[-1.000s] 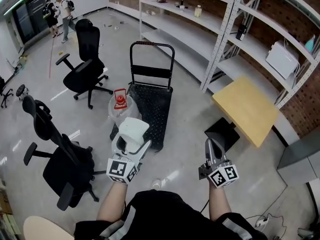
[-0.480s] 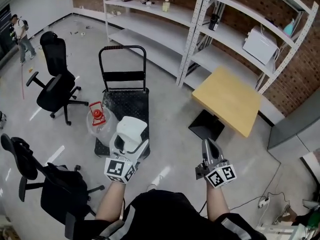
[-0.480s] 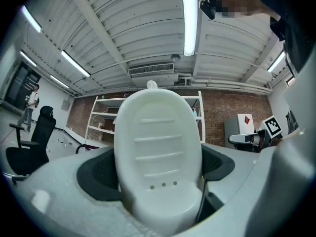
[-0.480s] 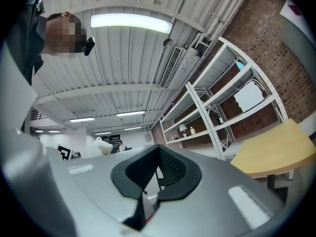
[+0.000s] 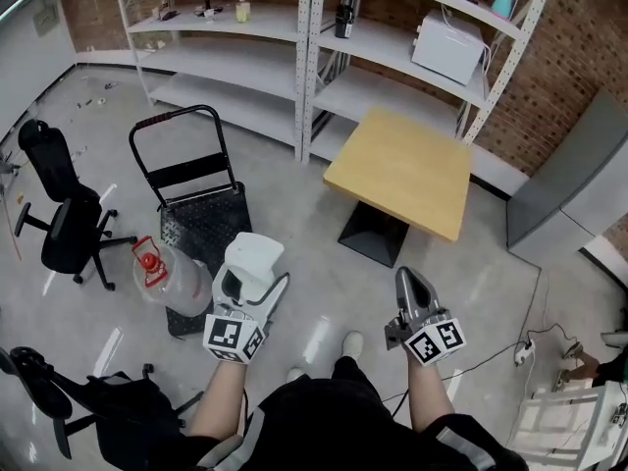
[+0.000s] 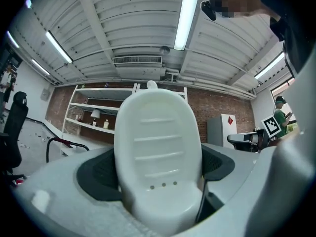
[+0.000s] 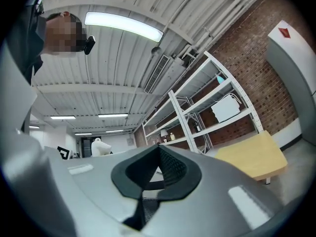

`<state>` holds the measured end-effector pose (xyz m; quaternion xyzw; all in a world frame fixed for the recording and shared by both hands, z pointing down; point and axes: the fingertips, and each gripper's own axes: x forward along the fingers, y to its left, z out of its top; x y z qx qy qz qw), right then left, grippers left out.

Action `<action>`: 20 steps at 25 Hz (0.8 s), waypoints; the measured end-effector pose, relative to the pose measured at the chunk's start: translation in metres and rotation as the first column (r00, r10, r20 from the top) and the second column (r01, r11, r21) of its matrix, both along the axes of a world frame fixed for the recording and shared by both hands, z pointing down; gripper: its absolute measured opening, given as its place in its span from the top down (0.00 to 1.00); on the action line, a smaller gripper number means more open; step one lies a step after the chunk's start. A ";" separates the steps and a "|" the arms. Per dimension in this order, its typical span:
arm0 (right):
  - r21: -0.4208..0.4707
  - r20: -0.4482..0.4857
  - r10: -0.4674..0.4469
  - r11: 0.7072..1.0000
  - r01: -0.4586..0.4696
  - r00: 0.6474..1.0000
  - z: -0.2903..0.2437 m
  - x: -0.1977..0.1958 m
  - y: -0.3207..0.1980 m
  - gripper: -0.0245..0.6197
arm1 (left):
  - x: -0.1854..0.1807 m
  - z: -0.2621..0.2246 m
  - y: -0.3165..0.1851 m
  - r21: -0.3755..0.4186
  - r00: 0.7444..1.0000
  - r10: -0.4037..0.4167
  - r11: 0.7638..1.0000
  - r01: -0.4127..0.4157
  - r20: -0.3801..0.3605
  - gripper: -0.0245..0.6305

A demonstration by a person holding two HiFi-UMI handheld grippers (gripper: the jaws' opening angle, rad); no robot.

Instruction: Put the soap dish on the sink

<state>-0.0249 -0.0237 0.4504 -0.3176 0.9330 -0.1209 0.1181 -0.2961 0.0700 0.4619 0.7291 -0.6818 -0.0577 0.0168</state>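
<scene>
Clamping the soap dish (image 5: 253,259) upright at lower left, the left gripper (image 5: 252,288) holds it ready for carrying; the right gripper (image 5: 408,285) is closed, empty.

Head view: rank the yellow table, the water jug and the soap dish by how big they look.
1. yellow table, clearly largest.
2. water jug.
3. soap dish, barely smaller, and nearer the camera, so true order unsure.
</scene>
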 end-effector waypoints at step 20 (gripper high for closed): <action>0.033 0.048 0.168 0.985 -0.169 0.985 -0.007 0.152 -0.202 0.95 | 0.136 -0.013 -0.242 0.032 0.988 0.153 0.988 -0.153 0.007 0.26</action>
